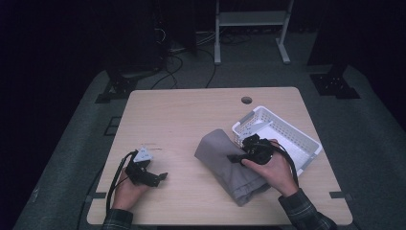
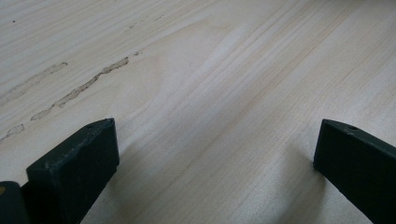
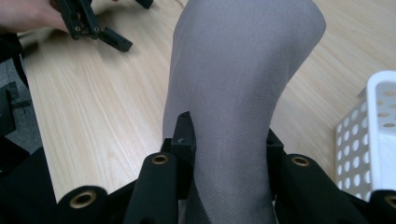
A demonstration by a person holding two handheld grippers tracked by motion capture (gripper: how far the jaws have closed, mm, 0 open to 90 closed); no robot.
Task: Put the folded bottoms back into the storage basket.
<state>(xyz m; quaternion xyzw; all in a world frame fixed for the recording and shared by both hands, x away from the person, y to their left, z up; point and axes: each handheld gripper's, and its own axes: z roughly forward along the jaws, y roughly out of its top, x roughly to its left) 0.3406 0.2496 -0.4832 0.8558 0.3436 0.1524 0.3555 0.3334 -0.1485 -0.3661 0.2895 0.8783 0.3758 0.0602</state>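
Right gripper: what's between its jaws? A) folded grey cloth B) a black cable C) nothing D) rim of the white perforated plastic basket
A: in the right gripper view the right gripper has its two black jaws pressed on either side of the folded grey cloth; the white perforated plastic basket stands apart beside it.

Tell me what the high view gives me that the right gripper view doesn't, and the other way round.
High view alone: the whole table, its cable hole, the full white basket and the floor beyond. Right gripper view alone: the right gripper with its jaws pressed on either side of the folded grey cloth. Both share the cloth, part of the basket, the wooden tabletop, and the left gripper resting open, apart from the cloth.
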